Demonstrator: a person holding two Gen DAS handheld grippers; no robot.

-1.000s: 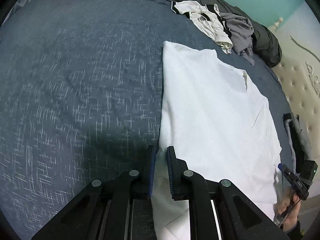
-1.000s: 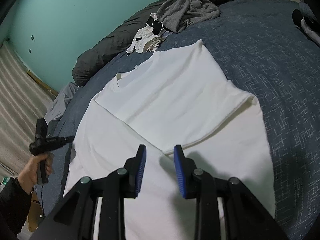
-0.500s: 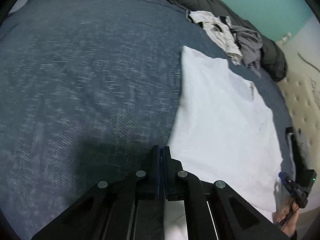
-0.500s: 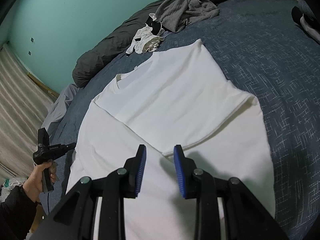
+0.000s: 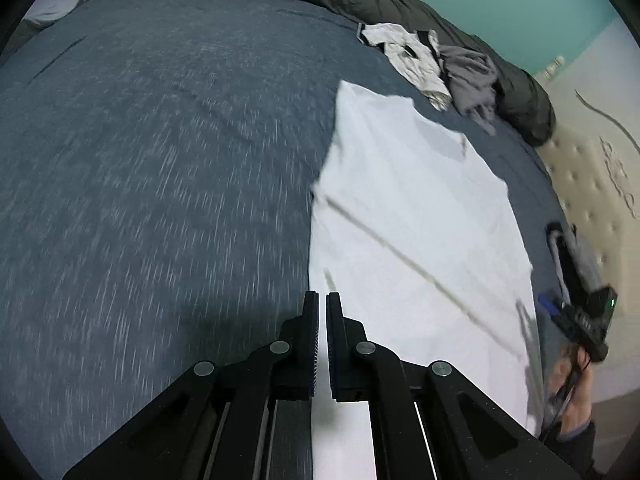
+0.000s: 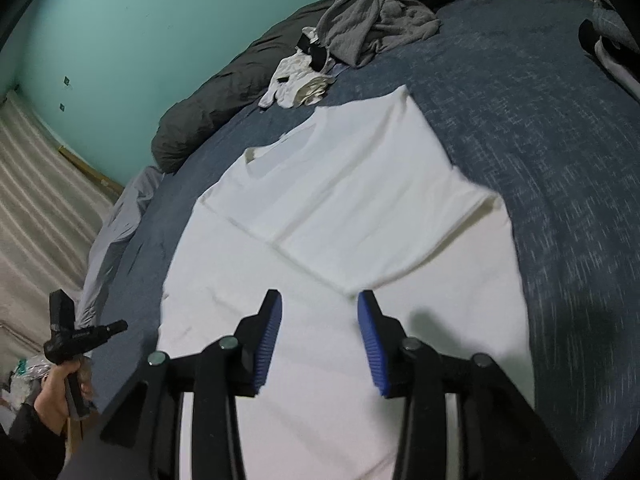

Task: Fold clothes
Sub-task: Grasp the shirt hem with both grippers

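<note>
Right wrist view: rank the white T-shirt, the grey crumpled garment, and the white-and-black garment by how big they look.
1. white T-shirt, by far the largest, though also nearest the camera.
2. grey crumpled garment.
3. white-and-black garment, somewhat smaller than the grey one; both lie bunched up, so their true sizes are unsure.

The white shirt's (image 6: 320,380) near hem runs off frame, perhaps beneath the claws.

A white T-shirt (image 6: 340,216) lies flat on the bed, partly folded: its upper part with the neckline is turned over the body, leaving a diagonal folded edge across the middle. At the far edge sit a crumpled white-and-black garment (image 6: 298,82) and, touching it, a rumpled grey garment (image 6: 372,20).
</note>
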